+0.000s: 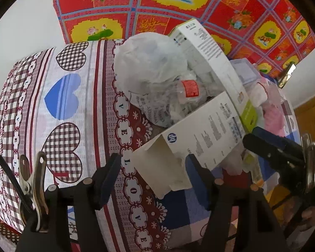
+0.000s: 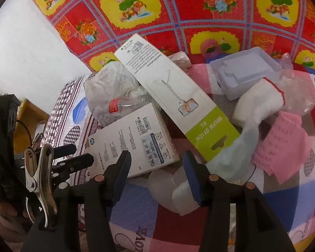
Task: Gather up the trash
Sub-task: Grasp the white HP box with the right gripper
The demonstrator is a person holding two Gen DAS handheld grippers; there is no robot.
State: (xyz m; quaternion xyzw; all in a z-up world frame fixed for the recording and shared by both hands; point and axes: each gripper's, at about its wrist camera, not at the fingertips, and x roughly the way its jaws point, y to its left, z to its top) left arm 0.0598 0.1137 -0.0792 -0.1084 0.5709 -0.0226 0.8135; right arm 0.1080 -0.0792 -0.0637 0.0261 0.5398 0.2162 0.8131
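A heap of trash lies on the bed. In it are a white HP box, a long selfie-stick box, a crumpled white plastic bag and a clear bottle with a red label. My left gripper is open, and the HP box's open end flap sits between its fingers. My right gripper is open over the box's near edge and a translucent white bottle. The pads' contact is unclear.
A clear plastic tray, a white wad with a red band and pink paper lie to the right. The heart-patterned sheet drops off at the left edge. A red flowered cloth hangs behind.
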